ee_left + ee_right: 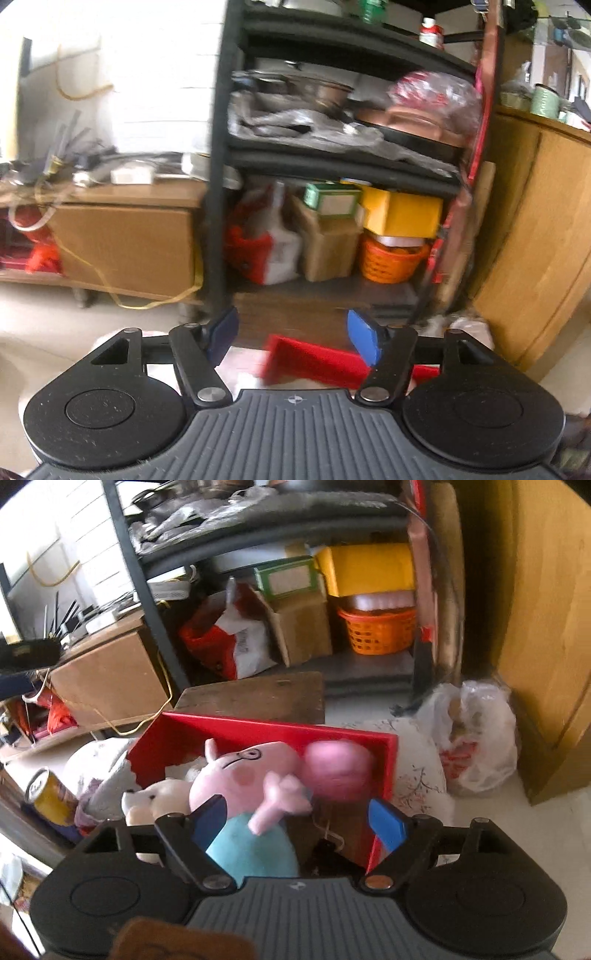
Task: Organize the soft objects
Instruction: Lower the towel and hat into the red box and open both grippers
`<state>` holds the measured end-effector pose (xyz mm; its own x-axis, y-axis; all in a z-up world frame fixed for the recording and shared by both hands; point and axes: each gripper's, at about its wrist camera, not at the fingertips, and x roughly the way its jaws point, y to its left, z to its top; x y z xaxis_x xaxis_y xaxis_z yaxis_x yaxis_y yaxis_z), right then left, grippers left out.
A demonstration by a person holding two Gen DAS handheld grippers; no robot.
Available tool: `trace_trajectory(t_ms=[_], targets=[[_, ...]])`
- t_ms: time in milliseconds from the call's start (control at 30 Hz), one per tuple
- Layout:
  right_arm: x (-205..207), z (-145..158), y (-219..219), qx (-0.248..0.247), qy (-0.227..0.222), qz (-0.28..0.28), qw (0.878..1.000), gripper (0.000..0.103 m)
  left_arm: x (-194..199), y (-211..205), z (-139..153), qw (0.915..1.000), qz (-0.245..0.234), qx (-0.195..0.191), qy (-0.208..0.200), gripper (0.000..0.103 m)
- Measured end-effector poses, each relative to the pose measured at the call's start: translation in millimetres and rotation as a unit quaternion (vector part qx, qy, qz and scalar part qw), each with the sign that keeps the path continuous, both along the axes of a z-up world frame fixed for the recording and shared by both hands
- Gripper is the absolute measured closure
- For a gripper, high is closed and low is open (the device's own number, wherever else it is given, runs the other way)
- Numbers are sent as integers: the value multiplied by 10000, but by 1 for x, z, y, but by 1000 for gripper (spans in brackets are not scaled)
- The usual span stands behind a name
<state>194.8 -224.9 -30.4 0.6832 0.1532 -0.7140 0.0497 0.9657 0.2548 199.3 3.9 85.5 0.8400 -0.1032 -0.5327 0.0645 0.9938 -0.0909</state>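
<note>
In the right wrist view a red box (229, 734) stands on the floor with soft toys in it: a pink pig plush (240, 775) in a turquoise dress, a blurred pink round toy (338, 770) and a white bear plush (162, 799). My right gripper (299, 821) is open just above the pig, its blue pads either side of the pig's body. In the left wrist view my left gripper (293, 338) is open and empty, raised above the red box (314, 360), whose rim shows between the fingers.
A black shelf rack (221, 184) holds boxes, an orange basket (376, 629) and bags. A wooden cabinet (546, 627) stands at the right, a plastic bag (476, 738) and floral cushion (417, 779) beside the box. A yellow can (51, 797) stands at the left, and a dark wooden board (255, 698) lies behind the box.
</note>
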Motion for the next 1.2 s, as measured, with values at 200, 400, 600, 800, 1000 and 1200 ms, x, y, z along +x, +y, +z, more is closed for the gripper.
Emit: trace_trajectory(t_ms=[200,400,600,800,1000,1200], targets=[[-4,12,7,179,-200,63,9996,46,11,34,-17,9954,292,-437,798,60],[-2,32,53,704,-383,705,9943,47,20,27,-55,9841,-129,-774,1594,78],[2,36,106,83,-600,1547,9861,47,-26,63,-25,9818,-94,-1326,1354,73],[13,22,180,-706,-591,2747,9571,71,-54,90,12,9891,229,-1260,722,63],[30,-5,230,-1222,-252,3254,9373,88,-43,105,6,9844,281,-1484,903,61],[46,-21,226,-668,178,2821,9569,103,-48,114,7,9805,315,-1697,937,55]])
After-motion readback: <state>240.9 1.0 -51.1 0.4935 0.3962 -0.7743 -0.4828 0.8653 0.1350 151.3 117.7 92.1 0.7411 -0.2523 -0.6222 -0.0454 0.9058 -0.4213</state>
